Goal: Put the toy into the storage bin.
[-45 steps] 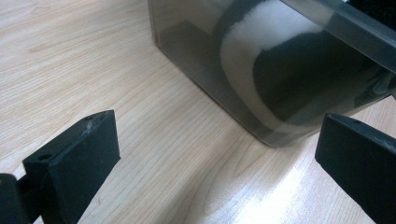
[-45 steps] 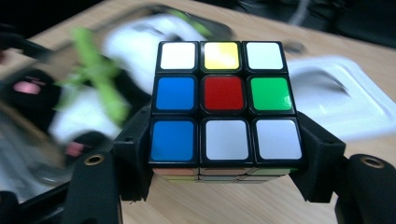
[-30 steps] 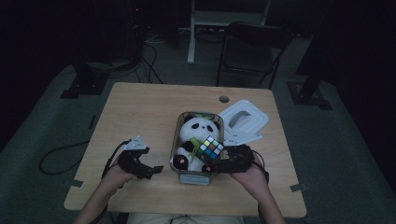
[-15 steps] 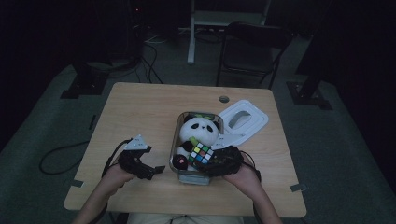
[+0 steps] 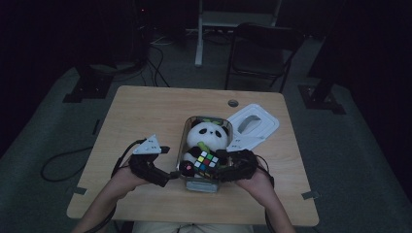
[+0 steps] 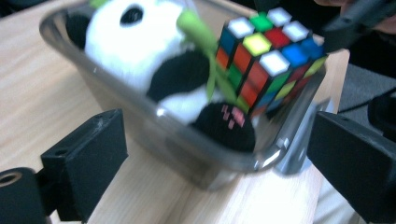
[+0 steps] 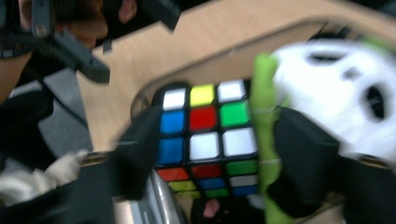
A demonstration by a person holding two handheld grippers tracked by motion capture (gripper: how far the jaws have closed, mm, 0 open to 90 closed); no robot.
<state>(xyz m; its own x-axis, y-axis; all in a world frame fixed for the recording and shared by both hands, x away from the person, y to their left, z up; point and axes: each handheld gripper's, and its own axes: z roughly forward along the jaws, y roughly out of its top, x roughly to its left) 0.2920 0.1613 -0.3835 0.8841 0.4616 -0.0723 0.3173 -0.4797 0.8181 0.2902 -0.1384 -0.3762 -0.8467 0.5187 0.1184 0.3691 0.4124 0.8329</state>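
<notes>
Being clamped between the black jaws of the right claw (image 7: 205, 154), a scrambled puzzle cube (image 5: 206, 163) is hovering over the near end of a clear container (image 5: 187, 133) on the worktop (image 5: 145, 111), just above the legs of a panda plush (image 5: 208, 137) that is lying inside. The jaws have just been closing, and in the right gripper view the cube is being pressed on its two sides. The left claw (image 5: 167, 162) is being held with its jaws apart and nothing between them, just beside the container's left wall; in the left gripper view the near corner of the container is sitting between those open jaws, untouched.

Several risks are being judged from here. The cube is being gripped on smooth plastic faces, so it may be slipping or twisting if the clamping is being eased too early, and it could be bouncing off the soft plush and out over the rim. The green bamboo stalk (image 7: 264, 130) on the plush is lying against the cube and one jaw, so it may be getting pinched or dragged. The container is light and unsteadied, and could be getting pushed along the worktop. The white lid (image 5: 252, 124) is lying near, behind the right hand, and might be getting knocked.

No brand, label or writing is being made out anywhere; the frames are dim and partly blurred.
</notes>
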